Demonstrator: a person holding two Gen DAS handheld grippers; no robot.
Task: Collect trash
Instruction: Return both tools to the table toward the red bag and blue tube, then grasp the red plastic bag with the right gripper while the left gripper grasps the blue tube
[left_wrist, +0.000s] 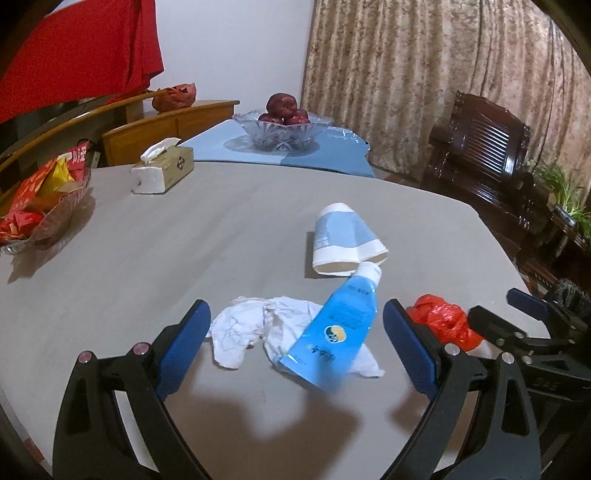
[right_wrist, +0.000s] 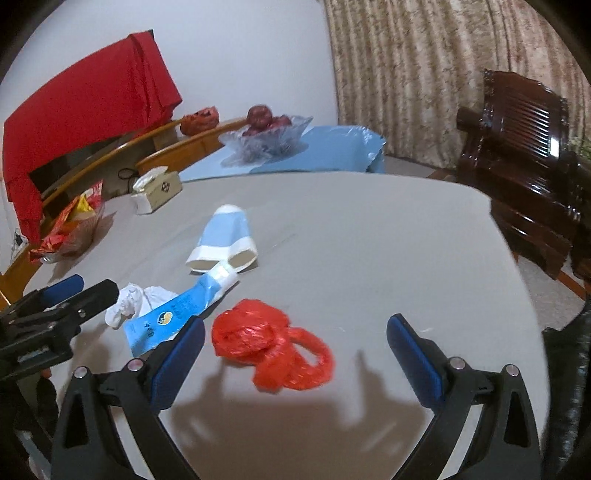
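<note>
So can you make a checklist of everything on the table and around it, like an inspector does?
Surface: grey table, no spills seen.
Job's things: crumpled tissue with blue tube lying across it; squashed paper cup on its side at the tube's cap; red plastic bag apart from them.
Clutter: tissue box, snack bowl, glass bowl of apples.
Grippers: left gripper open around the tube and tissue; right gripper open around the red bag.
Cables: a dark cord behind the tissue box.
Surroundings: curtain, dark wooden chair, red cloth.

Grey table (left_wrist: 184, 240), crushed cup (left_wrist: 347, 240), tube (left_wrist: 332, 332), tissue (left_wrist: 240, 332), red bag (right_wrist: 269, 343)
</note>
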